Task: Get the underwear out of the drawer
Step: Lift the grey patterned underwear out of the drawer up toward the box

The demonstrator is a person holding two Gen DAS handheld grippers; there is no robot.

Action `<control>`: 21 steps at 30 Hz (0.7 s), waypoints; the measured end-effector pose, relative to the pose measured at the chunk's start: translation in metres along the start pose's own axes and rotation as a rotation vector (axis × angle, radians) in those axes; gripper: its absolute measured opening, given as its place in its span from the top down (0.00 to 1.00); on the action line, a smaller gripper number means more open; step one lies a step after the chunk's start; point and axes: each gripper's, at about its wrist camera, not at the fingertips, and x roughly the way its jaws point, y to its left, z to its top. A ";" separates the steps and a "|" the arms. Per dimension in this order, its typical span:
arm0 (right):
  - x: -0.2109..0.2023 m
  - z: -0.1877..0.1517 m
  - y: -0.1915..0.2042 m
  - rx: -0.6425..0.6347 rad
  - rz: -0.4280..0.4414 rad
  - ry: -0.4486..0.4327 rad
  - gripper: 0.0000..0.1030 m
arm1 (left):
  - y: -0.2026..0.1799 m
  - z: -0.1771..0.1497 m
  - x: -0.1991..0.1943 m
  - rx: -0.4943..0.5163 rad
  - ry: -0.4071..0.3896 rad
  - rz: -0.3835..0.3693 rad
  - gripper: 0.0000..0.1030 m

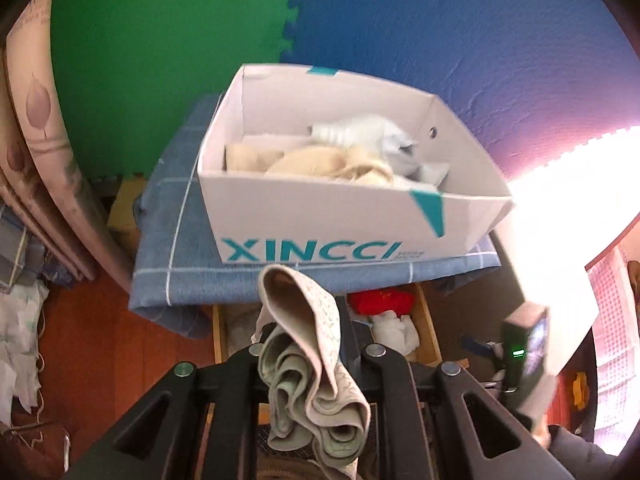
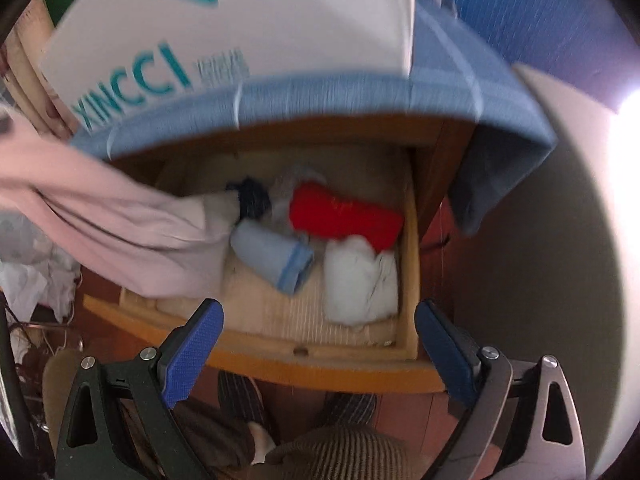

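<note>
The grey-green underwear (image 1: pixel 316 380) hangs loosely folded from the left gripper (image 1: pixel 312 360), above the open drawer (image 2: pixel 304 354) and just short of the white XINCCI box (image 1: pixel 344 216); it could slip free, since only a bunched fold is pinched (jaws nearly closed on it). The right gripper (image 2: pixel 320 344) hovers over the drawer, jaws wide and empty, and could snag the pale trailing cloth (image 2: pixel 120 232) beside the light-blue roll (image 2: pixel 276 256).

Hard white glare burns out the right edge of both fisheye views, washing the blue foam wall (image 1: pixel 460 40) purple beside it. Motion blur smears the open wooden drawer (image 2: pixel 410 264) and white printed cardboard box (image 2: pixel 240 32), and the rims curve into dark vignette.
</note>
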 end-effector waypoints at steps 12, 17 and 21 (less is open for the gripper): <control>0.032 -0.002 -0.003 0.017 -0.013 0.130 0.07 | -0.012 0.018 -0.058 0.021 -0.072 -0.027 0.85; 0.033 -0.002 -0.001 0.007 -0.022 0.136 0.07 | -0.017 0.026 -0.083 0.033 -0.101 -0.032 0.85; 0.035 -0.001 -0.001 0.010 -0.022 0.141 0.07 | -0.021 0.039 -0.111 0.054 -0.139 -0.030 0.85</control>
